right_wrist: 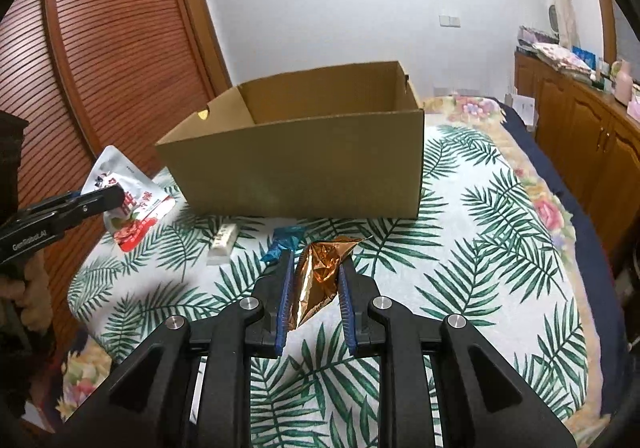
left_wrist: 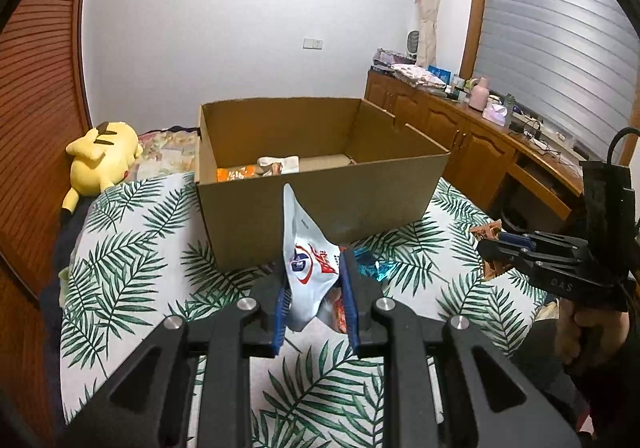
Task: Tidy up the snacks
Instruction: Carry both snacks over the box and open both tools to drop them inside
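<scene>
My left gripper [left_wrist: 314, 264] is shut on a white snack pouch [left_wrist: 304, 248] with red and blue print, held above the bed in front of an open cardboard box [left_wrist: 320, 199]. The box holds an orange packet [left_wrist: 236, 172] and a white packet [left_wrist: 280, 163]. My right gripper [right_wrist: 316, 260] is shut on a crinkled copper foil packet [right_wrist: 320, 272], also lifted before the box [right_wrist: 296, 171]. In the right wrist view the left gripper [right_wrist: 108, 199] shows at the left with its pouch [right_wrist: 132, 203]. The right gripper [left_wrist: 492, 252] appears at the right edge of the left wrist view.
A blue foil wrapper [right_wrist: 280, 244] and a white bar-shaped packet [right_wrist: 224, 242] lie on the palm-leaf bedspread [right_wrist: 480, 248] near the box. A yellow plush toy [left_wrist: 100, 159] rests at the bed's far left. A wooden cabinet [left_wrist: 460, 127] runs along the right.
</scene>
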Motion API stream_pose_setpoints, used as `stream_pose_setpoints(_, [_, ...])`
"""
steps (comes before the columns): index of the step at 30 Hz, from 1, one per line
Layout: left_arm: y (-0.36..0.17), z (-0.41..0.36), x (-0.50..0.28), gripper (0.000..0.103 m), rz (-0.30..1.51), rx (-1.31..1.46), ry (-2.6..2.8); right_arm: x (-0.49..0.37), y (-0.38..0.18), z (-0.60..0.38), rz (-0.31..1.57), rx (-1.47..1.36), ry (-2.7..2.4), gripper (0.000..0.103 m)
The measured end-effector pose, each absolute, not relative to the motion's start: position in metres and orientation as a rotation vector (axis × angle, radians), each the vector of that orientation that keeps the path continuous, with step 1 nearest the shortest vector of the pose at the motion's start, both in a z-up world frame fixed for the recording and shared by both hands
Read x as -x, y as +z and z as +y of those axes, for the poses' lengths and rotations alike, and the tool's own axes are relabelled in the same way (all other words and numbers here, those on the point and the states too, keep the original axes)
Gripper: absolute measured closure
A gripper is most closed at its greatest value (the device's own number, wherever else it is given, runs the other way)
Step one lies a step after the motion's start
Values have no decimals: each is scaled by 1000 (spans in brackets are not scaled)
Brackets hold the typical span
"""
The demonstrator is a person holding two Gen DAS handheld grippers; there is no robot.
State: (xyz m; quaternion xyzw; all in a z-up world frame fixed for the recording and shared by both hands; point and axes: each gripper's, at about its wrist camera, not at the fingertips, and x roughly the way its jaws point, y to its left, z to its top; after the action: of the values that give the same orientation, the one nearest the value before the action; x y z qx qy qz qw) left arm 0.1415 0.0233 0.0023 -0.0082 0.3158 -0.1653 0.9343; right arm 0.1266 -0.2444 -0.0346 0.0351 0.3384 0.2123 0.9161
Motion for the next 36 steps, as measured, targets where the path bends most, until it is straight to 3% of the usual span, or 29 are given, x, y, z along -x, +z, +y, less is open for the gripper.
stream_pose_setpoints(16, [36,6,-152,82,561,-1,-359,-116,4,-249,612,-56,463,84])
stream_pose_setpoints(36, [68,11,-234,82,479,-3,-334,-172,72,-218,477,29,534,84])
